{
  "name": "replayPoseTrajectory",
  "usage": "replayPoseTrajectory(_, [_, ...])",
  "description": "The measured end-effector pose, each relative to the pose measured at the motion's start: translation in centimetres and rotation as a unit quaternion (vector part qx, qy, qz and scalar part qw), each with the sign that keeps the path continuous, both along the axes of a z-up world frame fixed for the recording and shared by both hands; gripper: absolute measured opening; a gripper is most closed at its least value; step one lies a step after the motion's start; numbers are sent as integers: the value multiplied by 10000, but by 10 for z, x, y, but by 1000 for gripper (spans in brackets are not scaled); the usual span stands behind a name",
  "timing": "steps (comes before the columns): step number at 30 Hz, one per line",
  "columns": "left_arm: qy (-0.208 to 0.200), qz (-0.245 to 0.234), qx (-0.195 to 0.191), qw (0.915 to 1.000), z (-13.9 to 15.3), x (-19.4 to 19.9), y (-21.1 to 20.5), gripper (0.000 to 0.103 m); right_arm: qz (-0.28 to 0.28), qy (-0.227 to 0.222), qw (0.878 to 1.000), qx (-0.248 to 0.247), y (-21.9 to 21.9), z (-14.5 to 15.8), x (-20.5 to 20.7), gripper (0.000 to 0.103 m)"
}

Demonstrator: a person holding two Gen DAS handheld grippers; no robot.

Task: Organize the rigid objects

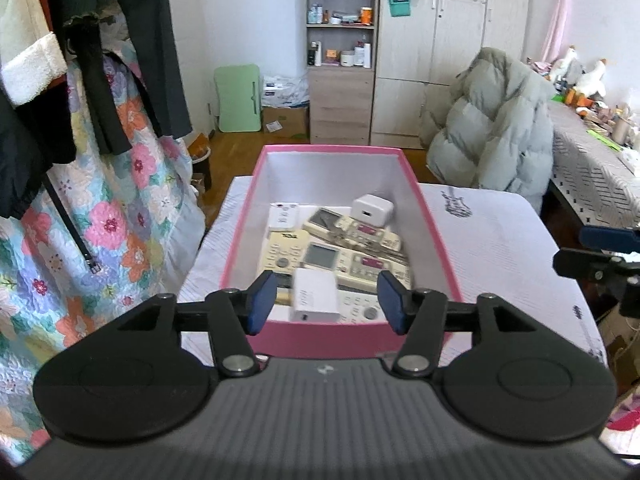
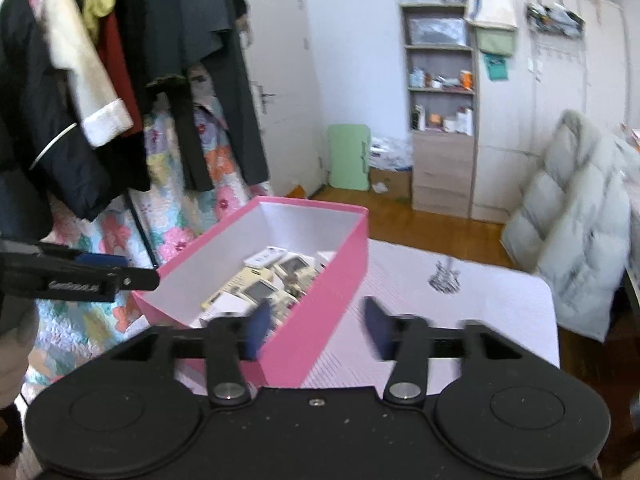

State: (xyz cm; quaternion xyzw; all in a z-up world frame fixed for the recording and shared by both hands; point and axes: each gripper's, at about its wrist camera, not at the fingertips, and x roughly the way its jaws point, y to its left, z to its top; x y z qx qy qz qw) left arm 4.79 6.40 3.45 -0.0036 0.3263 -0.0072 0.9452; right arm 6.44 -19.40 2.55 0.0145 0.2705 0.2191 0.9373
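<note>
Left gripper (image 1: 326, 300) nearest the lens, blue-padded jaws spread wide, nothing between them, hovering just above the near rim of the pink rectangular cardboard box (image 1: 434, 220). Looks like a release pose rather than a reach: pads straddle the white rectangular power adapter (image 1: 315, 295) lying at the near end of the box, not touching it as far as visible.

Box sits lengthwise on the bench under a white ribbed cloth (image 1: 500, 240), open top up, so drops go straight in. Inside: several cream remote controls with grey screens (image 1: 320, 256) laid flat and roughly side by side, overlapping in places, a small white flat remote (image 1: 283, 215) at the far left, a white cube charger (image 1: 372, 209) at the far right against the wall. Flat and packed low, probably to keep everything under the rim.

Right gripper (image 2: 318, 334) held off to the box's right, jaws apart and empty, left pad over the pink side wall (image 2: 320, 320), right pad over bare cloth. View slightly motion-blurred. No loose items visible on the cloth in either view, only a printed guitar motif (image 2: 444, 278).

Judgement: sorting near done or done; both tools idle above the box, nothing left to pick within sight.
</note>
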Motion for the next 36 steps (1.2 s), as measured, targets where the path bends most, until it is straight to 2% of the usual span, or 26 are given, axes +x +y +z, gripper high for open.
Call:
replayPoseTrajectory(3, [22,-44,66,10000,-1,-6,-8,67,-109,124,9998,76,-7,-3,-4,71])
replayPoseTrajectory(5, [21,-30,79,10000,-2,-10,-12,81,-119,282,9995,91,-11,-5,-5,73])
replayPoseTrajectory(7, [11,-1,84,10000,-4,-14,-13,88,-238,384,9989,80,-14,-8,-5,74])
replayPoseTrajectory(10, [35,32,79,10000,-6,-16,-15,99,-466,403,9981,-65,-17,-8,-9,100])
replayPoseTrajectory(11, [40,30,72,10000,-7,-17,-15,100,-513,322,9981,-100,-18,-7,-12,101])
replayPoseTrajectory(13, [101,0,68,9999,-8,-17,-17,101,-468,249,9985,-124,-18,-6,-16,102])
replayPoseTrajectory(19, [434,43,246,9987,-13,-13,-22,101,-356,426,9983,-162,-17,-5,-21,102])
replayPoseTrajectory(21, [407,36,295,9987,-14,-15,-23,101,-325,433,9982,-263,-14,-5,-24,102])
replayPoseTrajectory(24, [361,41,124,9993,-13,-19,-20,101,-254,421,9979,-420,-9,-4,-26,102])
replayPoseTrajectory(27, [342,81,113,9993,-13,-21,-20,101,-307,376,9974,-542,-8,-7,-28,102])
replayPoseTrajectory(32, [363,117,67,9992,-16,-23,-20,101,-393,296,9979,-432,-12,-13,-36,102])
replayPoseTrajectory(36, [394,135,51,9991,-20,-24,-20,101,-562,178,9966,-581,-11,-14,-41,102])
